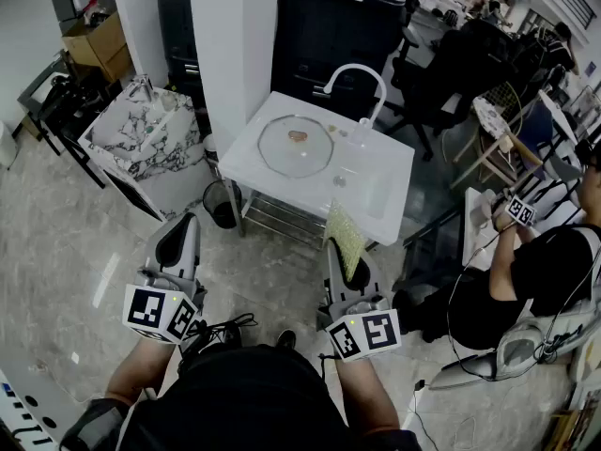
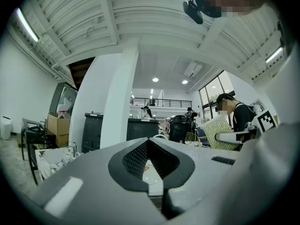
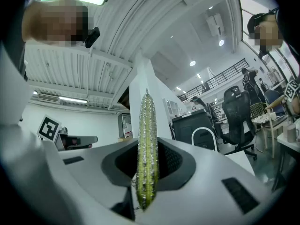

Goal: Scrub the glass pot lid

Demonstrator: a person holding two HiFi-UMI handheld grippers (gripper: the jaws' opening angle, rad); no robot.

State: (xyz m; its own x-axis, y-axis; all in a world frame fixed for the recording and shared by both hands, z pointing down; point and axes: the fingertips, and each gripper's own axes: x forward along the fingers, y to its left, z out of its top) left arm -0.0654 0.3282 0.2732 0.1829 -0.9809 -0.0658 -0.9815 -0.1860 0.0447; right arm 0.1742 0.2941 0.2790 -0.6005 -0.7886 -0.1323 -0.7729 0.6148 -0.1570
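The round glass pot lid (image 1: pixel 296 146) lies flat on the white sink table (image 1: pixel 380 200), with a brownish smear near its middle. Both grippers are held low in front of the table, well short of the lid. My right gripper (image 1: pixel 340 244) (image 3: pixel 146 172) is shut on a yellow-green scouring pad (image 1: pixel 346 238) (image 3: pixel 146 139), which stands upright out of the jaws. My left gripper (image 1: pixel 181 224) (image 2: pixel 149 146) is at the left, jaws together with nothing between them.
A white curved faucet (image 1: pixel 359 75) rises at the table's far edge. A marble-topped table (image 1: pixel 141 139) stands at the left, with a black bin (image 1: pixel 223 205) between the two tables. A seated person (image 1: pixel 545 271) works at the right. A black cabinet (image 1: pixel 338 26) stands behind.
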